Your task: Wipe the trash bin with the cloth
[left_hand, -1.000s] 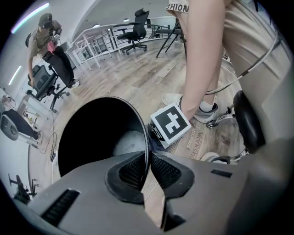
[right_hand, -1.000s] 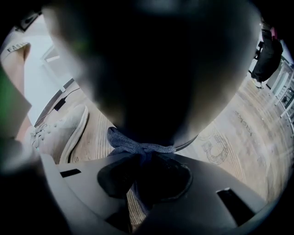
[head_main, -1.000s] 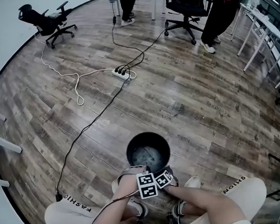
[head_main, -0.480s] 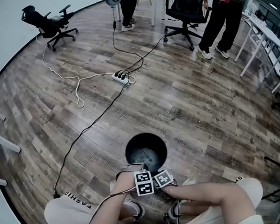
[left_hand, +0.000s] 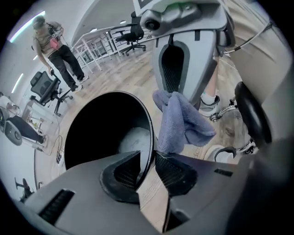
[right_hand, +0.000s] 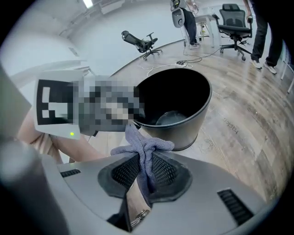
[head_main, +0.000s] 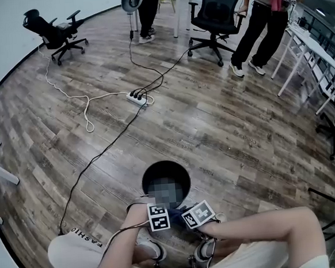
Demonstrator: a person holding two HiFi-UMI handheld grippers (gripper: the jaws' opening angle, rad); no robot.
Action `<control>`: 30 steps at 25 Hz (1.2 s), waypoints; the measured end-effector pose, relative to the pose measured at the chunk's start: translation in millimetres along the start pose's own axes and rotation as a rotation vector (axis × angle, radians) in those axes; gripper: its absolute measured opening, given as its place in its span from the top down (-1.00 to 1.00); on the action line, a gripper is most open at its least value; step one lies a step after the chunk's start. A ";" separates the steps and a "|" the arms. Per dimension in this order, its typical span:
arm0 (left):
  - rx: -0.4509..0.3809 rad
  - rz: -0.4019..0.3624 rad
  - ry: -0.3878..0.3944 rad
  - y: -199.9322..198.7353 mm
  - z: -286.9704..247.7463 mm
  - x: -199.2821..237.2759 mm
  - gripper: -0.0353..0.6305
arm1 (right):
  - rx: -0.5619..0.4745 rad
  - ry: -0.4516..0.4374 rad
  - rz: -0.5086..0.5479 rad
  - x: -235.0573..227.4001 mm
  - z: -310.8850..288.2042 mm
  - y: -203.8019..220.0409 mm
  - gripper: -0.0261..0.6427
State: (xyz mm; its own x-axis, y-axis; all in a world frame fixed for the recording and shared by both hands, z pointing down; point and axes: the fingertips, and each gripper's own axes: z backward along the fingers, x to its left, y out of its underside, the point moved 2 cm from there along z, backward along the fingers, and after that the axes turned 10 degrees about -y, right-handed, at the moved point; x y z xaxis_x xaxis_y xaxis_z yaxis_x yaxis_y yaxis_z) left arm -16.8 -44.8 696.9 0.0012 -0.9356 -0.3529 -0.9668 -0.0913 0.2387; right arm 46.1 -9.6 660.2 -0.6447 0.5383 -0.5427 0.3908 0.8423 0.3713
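round black metal trash bin (head_main: 165,171) on wood-plank floor (head_main: 241,113); before person's knees (head_main: 73,250) | blue-grey terry cloth (right_hand: 144,149) between jaws of right gripper (right_hand: 140,172); just beside bin's near rim

Bright, even indoor light from ceiling strips (right_hand: 86,3); the trash bin (head_main: 165,172) is dark inside. Fisheye distortion bends all 3 views' edges; both gripper views' corners are black.

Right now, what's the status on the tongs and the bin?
Left tongs astride trash bin rim, jaws just opening, not clamped. Right tongs shut on cloth, hanging just outside the rim. Nothing between cloth and bin wall.
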 end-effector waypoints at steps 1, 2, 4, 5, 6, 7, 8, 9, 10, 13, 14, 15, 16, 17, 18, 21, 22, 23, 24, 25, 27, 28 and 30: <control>0.002 0.005 0.002 -0.4 -0.2 0.5 0.56 | -0.004 -0.005 -0.001 3.2 1.8 -1.7 0.71; 0.005 0.011 0.005 -0.7 -0.3 0.9 0.56 | -0.006 -0.008 0.006 6.2 2.4 -3.9 0.71; 0.016 0.025 0.012 -0.9 -0.1 0.4 0.56 | -0.002 -0.005 0.048 10.8 2.7 -7.3 0.71; 0.022 0.034 0.016 -1.1 0.0 -0.6 0.56 | 0.004 0.002 0.077 12.0 3.1 -7.9 0.71; 0.031 0.044 0.020 -1.4 0.0 -1.2 0.56 | 0.011 0.010 0.106 12.0 3.5 -8.5 0.71; 0.040 0.058 0.020 -2.2 -0.2 -0.8 0.56 | 0.015 0.021 0.129 10.5 3.5 -9.4 0.71; 0.051 0.072 0.015 -3.4 -0.6 0.0 0.56 | 0.017 0.033 0.143 7.7 3.1 -10.7 0.71; 0.061 0.085 0.006 -4.9 -1.2 0.6 0.56 | 0.017 0.043 0.150 4.2 2.3 -12.1 0.71; 0.072 0.098 -0.005 -6.5 -1.9 0.6 0.56 | 0.015 0.053 0.154 0.5 1.1 -13.3 0.71; 0.085 0.134 -0.022 -11.9 -3.5 -0.7 0.56 | 0.008 0.080 0.172 -11.6 -1.4 -18.0 0.71; 0.082 0.142 -0.022 -14.8 -3.4 -1.2 0.56 | 0.008 0.090 0.180 -15.7 -1.8 -19.6 0.71; 0.077 0.146 -0.021 -18.3 -3.0 -2.2 0.57 | 0.010 0.097 0.187 -19.3 -2.2 -20.5 0.71; 0.071 0.147 -0.020 -22.1 -2.7 -3.5 0.59 | 0.016 0.102 0.191 -22.7 -2.7 -20.1 0.71; 0.065 0.146 -0.021 -25.7 -2.6 -5.0 0.60 | 0.021 0.104 0.191 -25.8 -3.7 -18.4 0.71; 0.059 0.144 -0.023 -29.0 -2.9 -6.5 0.62 | 0.025 0.104 0.188 -29.0 -5.2 -16.0 0.71; 0.029 0.139 -0.025 -37.2 -3.9 -7.5 0.65 | 0.030 0.107 0.183 -40.8 -12.5 -10.4 0.71; 0.016 0.142 -0.021 -39.4 -3.5 -7.0 0.67 | 0.032 0.113 0.188 -45.6 -16.2 -8.7 0.71; 0.003 0.149 -0.013 -41.4 -2.6 -6.7 0.68 | 0.033 0.120 0.199 -50.6 -21.1 -6.5 0.71; -0.010 0.159 -0.004 -43.1 -1.6 -6.9 0.70 | 0.034 0.129 0.216 -56.1 -26.8 -3.5 0.71; -0.022 0.169 0.005 -44.9 -0.8 -7.5 0.71 | 0.036 0.139 0.238 -62.5 -33.0 0.4 0.71; -0.041 0.179 0.016 -47.9 -0.5 -8.2 0.73 | 0.053 0.155 0.276 -77.2 -47.2 11.6 0.71; -0.050 0.180 0.019 -48.9 -0.5 -8.1 0.73 | 0.062 0.159 0.286 -84.2 -54.3 16.9 0.71; -0.070 0.182 0.027 -50.1 0.6 -8.1 0.74 | 0.075 0.180 0.291 -97.8 -67.7 23.5 0.71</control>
State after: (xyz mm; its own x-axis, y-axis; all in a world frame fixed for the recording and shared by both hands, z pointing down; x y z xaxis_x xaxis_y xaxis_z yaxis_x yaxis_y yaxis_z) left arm 31.5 -32.4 687.3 -0.1643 -0.9476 -0.2741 -0.9317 0.0578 0.3587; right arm 73.9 -44.3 773.0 -0.6023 0.7481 -0.2785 0.6177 0.6578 0.4310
